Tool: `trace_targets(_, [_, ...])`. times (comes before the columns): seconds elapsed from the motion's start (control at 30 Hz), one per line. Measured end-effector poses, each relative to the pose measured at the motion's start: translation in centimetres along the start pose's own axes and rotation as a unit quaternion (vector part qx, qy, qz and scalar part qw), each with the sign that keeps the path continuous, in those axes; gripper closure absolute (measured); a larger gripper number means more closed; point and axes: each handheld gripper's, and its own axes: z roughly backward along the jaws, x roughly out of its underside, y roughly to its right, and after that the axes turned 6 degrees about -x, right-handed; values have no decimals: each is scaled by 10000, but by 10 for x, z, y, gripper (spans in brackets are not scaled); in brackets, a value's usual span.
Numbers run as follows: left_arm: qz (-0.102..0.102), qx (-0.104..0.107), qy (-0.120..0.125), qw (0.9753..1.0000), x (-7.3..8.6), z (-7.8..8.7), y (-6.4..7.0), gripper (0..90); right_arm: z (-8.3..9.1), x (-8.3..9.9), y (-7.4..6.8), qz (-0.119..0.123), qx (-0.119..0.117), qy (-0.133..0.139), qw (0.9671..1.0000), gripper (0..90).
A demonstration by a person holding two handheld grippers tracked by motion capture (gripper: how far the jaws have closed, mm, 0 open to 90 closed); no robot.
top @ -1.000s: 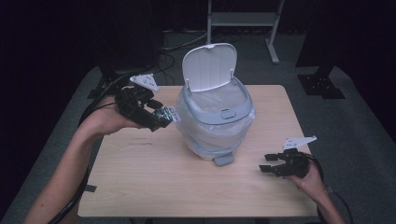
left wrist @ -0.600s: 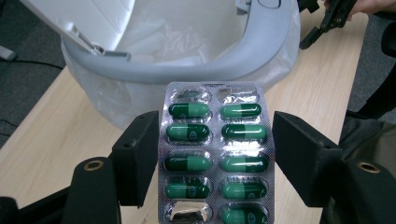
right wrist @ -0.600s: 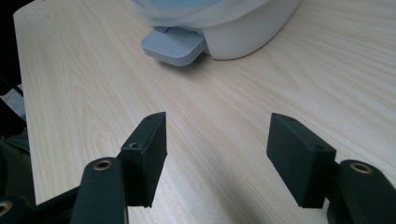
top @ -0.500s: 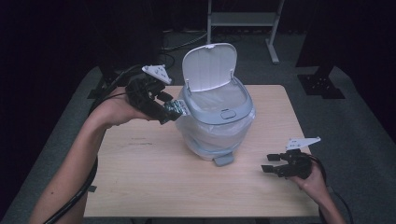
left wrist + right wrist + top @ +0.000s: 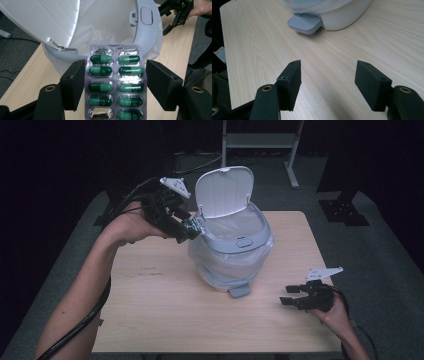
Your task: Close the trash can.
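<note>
A blister pack (image 5: 115,75) of green capsules, with a few pockets empty, sits between the jaws of my left gripper (image 5: 116,83), both of its long edges against the pads. That gripper (image 5: 191,227) is raised at the left rim of a white pedal bin (image 5: 232,247), whose lid (image 5: 223,190) stands up. The pack's far end points over the bin's bag-lined opening (image 5: 110,22). My right gripper (image 5: 292,296) rests low on the table at the right, open and holding nothing. Its jaws (image 5: 328,80) face the bin's grey pedal (image 5: 304,23).
The bin stands in the middle of a light wooden table (image 5: 160,310). Its pedal (image 5: 239,291) points toward the front edge. A metal shelf frame (image 5: 260,140) stands on the dark floor behind the table. Cables trail from the left gripper off the table's left side.
My left gripper has risen and moved right with the pack, from beside the bin's wall up to its rim. The right gripper has drifted slightly right and toward the table's front edge.
</note>
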Motion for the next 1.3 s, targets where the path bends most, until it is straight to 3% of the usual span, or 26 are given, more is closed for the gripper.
trace_targets(0.8, [-97,71,93,9999,-29,-15,-7,333,-2,2,-1,-60,-56,32,10000,368])
trace_targets(1.3, [-216,67,-13,9997,-48,-25,-8,333,-1,1,-2,-55,-83,83,9999,368])
